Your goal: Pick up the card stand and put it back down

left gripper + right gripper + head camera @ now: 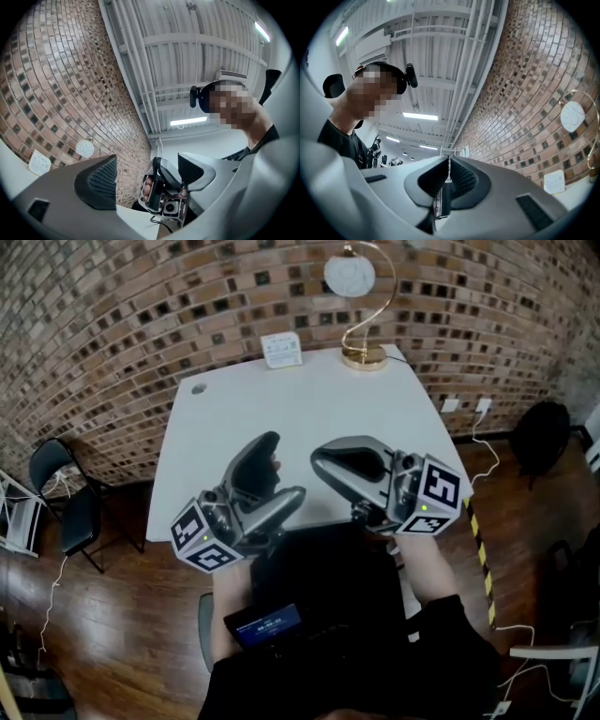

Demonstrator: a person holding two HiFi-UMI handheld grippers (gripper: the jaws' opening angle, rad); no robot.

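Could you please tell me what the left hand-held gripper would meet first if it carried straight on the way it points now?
Probably the right hand-held gripper: it sits straight ahead between the open jaws of the left hand-held gripper. Depth is unclear, so it could pass just over it.

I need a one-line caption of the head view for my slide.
Left gripper open, right gripper shut, both empty above a white table; gold card stand untouched at its far edge.

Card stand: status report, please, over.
Left gripper open, empty; right gripper shut, empty. Card stand upright at far edge of table, untouched. Nothing in the way; small white sign beside it.
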